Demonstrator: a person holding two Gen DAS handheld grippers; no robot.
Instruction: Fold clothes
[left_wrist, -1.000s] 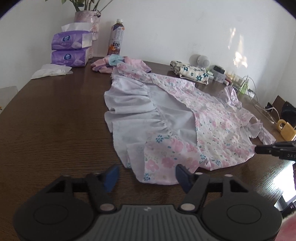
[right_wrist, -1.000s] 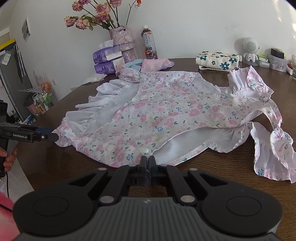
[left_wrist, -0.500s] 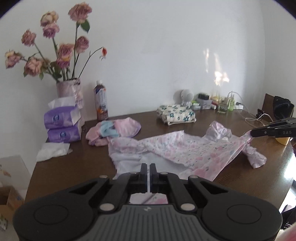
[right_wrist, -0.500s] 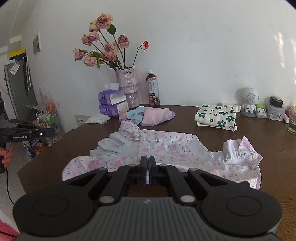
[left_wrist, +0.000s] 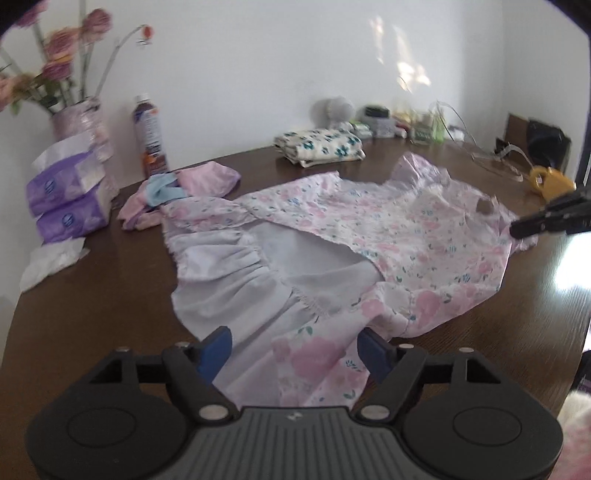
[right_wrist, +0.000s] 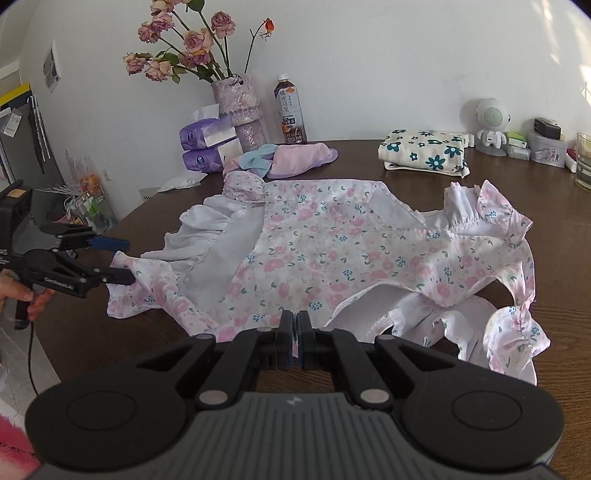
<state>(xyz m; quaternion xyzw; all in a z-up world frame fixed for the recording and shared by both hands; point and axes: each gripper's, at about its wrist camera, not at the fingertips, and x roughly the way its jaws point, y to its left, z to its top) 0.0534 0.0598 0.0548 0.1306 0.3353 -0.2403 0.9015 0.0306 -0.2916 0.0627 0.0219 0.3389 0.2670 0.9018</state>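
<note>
Half a second ago our left gripper (left_wrist: 294, 349) was pinched together and raised above the desk; now its blue-padded fingers (left_wrist: 215, 348) stand wide apart, low over the near hem of the floral dress (left_wrist: 369, 236), with nothing between them. The dress, which hung lifted between our two grippers, has come back down and lies spread on the brown desk (left_wrist: 92, 295).

From the right wrist view, our right gripper (right_wrist: 294, 334) is clenched, its two fingers pressed together at the dress edge nearest us; the hem seems caught between them, though the fabric at the tips is hard to make out. From there the dress stretches away across the desk, pink flowers upward, the plain white lining turned out along the left side and ruffled sleeves bunched at the right. At the left of that view we see our left gripper from the side, parted around the frilled corner of the dress, a hand (right_wrist: 22, 295) on its handle.

Further out, a folded cloth with teal flowers (right_wrist: 424, 153) sits near the wall, well apart from the dress. A pink and blue garment pile (right_wrist: 288, 157) lies just beyond the dress's far corner, beside purple tissue packs (right_wrist: 205, 147), a vase of roses (right_wrist: 243, 110) and a tea bottle (right_wrist: 290, 110).
</note>
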